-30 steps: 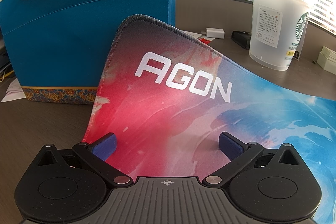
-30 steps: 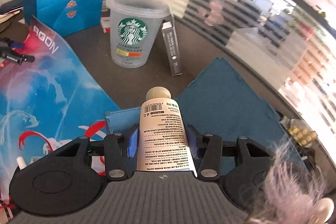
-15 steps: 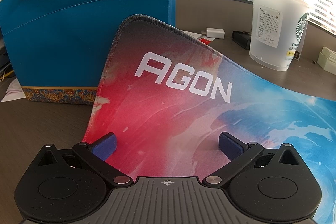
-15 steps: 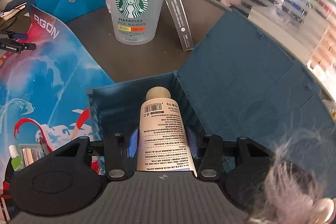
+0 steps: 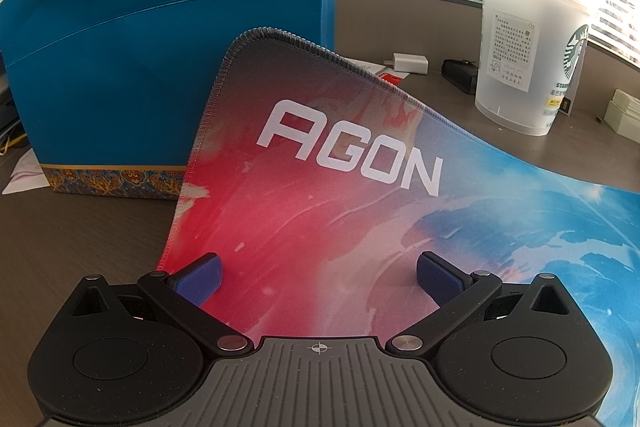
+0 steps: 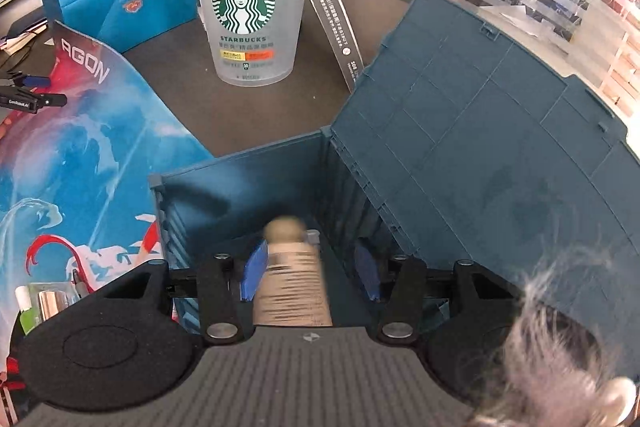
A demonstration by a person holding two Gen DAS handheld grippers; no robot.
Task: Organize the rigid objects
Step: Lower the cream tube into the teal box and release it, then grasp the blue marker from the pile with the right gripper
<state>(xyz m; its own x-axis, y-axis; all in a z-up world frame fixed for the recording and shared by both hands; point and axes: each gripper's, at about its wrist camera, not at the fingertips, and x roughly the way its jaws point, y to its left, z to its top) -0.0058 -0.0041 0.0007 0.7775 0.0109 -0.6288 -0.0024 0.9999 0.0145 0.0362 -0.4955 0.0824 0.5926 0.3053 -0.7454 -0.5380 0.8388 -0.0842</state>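
- Right gripper point(image 6: 310, 273): its jaws are opening. The blue pads stand either side of a cream tube point(image 6: 294, 283); the left pad looks to be against it, a gap shows at the right pad, so there is no grip on it.
- Cream tube: it lies over the interior of the teal storage box point(image 6: 240, 183), round cap pointing away from the camera. It is motion-blurred; label print unreadable, and its lower end is hidden behind the gripper body. Whether it rests on the box floor cannot be told.
- Teal storage box: lid point(image 6: 500, 131) thrown open to the right, ribbed inner walls visible. The near part of the interior is covered by the gripper.
- Left gripper point(image 5: 318, 279): jaws spread wide, nothing between the pads, hovering just above the AGON mouse mat point(image 5: 360, 195).
- Mouse mat: its far corner curls up and leans against the blue gift bag point(image 5: 160, 47); its right side runs out of frame.
- Starbucks cup point(image 6: 248, 15): upright on the desk point(image 6: 240, 111) beyond the box, a grey carton point(image 6: 340, 27) leaning just behind it.
- Small items point(image 6: 44, 303) at the lower left of the right wrist view are partly cut off by the gripper; not identifiable.
- A fuzzy grey mass point(image 6: 560, 359) blocks the lower right corner; too blurred to name.
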